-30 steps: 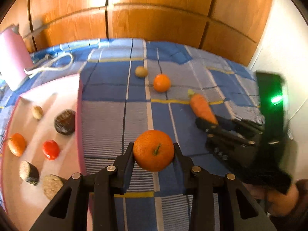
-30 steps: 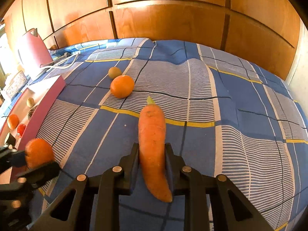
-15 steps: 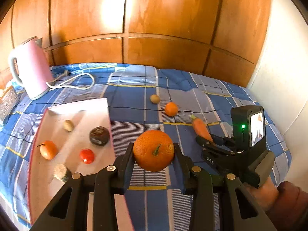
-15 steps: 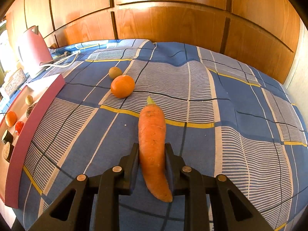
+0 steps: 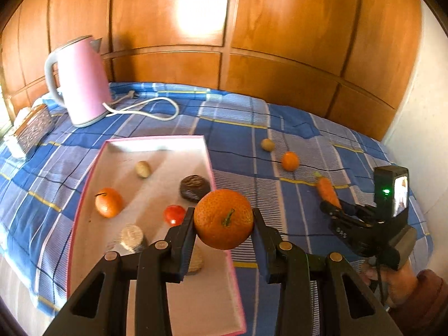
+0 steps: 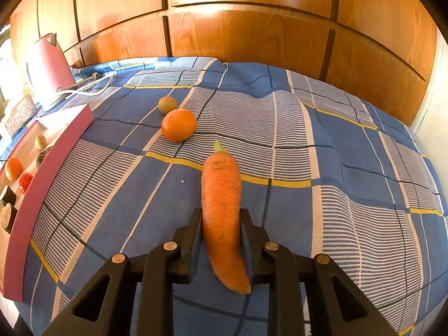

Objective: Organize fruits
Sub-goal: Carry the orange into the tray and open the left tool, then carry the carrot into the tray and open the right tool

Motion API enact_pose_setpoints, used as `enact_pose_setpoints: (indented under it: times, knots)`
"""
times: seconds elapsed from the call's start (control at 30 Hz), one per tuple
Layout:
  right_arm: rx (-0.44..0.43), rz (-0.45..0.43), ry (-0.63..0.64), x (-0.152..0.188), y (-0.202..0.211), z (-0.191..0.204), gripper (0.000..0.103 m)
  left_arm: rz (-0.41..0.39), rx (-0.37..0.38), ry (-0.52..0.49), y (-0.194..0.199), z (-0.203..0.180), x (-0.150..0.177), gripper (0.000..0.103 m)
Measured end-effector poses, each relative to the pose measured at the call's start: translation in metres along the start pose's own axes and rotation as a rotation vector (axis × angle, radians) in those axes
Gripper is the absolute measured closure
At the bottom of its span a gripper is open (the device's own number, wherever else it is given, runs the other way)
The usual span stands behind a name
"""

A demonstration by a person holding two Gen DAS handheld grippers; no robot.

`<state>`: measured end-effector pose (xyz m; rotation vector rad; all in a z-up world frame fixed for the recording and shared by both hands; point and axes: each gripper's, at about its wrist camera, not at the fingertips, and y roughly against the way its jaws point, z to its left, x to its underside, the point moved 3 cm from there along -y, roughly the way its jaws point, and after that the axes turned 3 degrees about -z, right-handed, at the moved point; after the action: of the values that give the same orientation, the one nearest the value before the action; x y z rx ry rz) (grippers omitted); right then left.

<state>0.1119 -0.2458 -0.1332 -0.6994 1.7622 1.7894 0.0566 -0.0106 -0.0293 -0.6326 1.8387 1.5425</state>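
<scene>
Left gripper has its fingers pinching the orange, up over the tray's right rim, probably so it drops inside with the other fruit. Right gripper fingers clamp the carrot, low over the bed.

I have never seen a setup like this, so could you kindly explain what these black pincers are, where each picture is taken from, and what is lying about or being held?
There is no robot here: a person holds a hand-operated two-finger gripper in each hand, with a wide-angle camera on each looking along its fingers. In the left camera's picture, the left gripper clamps an orange above the pink tray's edge; the tray already holds several small items. The right camera shows the right gripper shut on a carrot. A loose orange and a small brownish fruit lie on the blue checked cloth, and a pink kettle stands behind.
</scene>
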Motion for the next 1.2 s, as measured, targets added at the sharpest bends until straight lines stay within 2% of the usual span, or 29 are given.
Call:
enact_pose_setpoints:
  times: [0.37, 0.6, 0.93, 0.97, 1.07, 1.2]
  knots:
    - [-0.004, -0.001, -0.004, 0.0, 0.0, 0.0, 0.078, 0.025, -0.072, 0.048, -0.012, 0.03, 0.0, 0.065]
    - [-0.01, -0.002, -0.01, 0.0, 0.0, -0.002, 0.078, 0.034, -0.164, 0.073, -0.029, 0.057, -0.007, 0.065]
    - [-0.01, -0.002, -0.01, 0.0, 0.0, -0.002, 0.078, 0.07, -0.209, 0.088, -0.058, 0.079, -0.012, 0.064]
    - [-0.011, -0.002, -0.011, 0.0, 0.0, -0.002, 0.078, 0.072, -0.207, 0.093, -0.059, 0.079, -0.012, 0.062]
    - [-0.01, -0.002, -0.01, 0.0, 0.0, -0.002, 0.078, 0.053, -0.207, 0.11, -0.057, 0.082, -0.014, 0.04]
    - [-0.01, -0.001, -0.01, 0.0, 0.0, -0.003, 0.078, 0.035, -0.181, 0.121, -0.045, 0.08, -0.016, 0.039]
